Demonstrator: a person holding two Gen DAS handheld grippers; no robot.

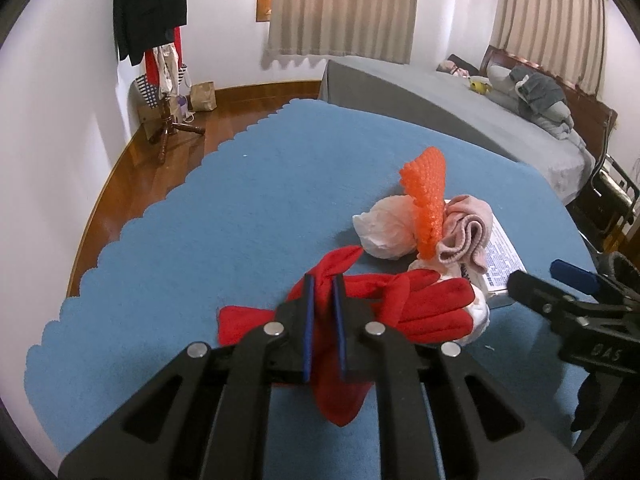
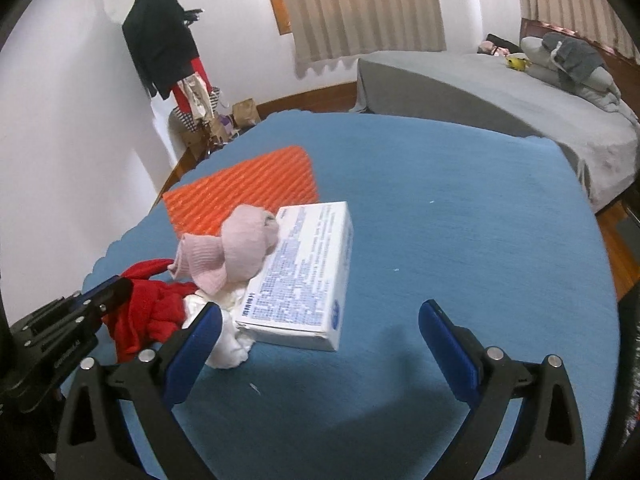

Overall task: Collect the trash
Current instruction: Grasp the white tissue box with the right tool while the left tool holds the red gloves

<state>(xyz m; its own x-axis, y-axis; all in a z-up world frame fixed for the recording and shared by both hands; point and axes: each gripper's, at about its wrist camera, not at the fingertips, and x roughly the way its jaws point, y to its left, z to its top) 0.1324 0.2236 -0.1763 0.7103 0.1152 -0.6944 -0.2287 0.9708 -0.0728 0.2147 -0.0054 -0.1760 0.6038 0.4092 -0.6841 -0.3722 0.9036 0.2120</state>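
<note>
Red glove [image 1: 424,308] pinched between left gripper [image 1: 323,280] fingers, on blue cloth [image 1: 224,216] | right gripper [image 2: 320,312] spread wide, white box [image 2: 300,280] just ahead | step: sorting pile | next: clear glove, close on box

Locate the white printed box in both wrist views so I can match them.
Left wrist: the white box sits right of centre, mostly hidden behind the pink sock and the orange foam sheet.
Right wrist: the white box lies at centre, fully in view, just ahead of the open fingers.
Shared landmark: the pink sock, which overlaps the box's edge.
</note>
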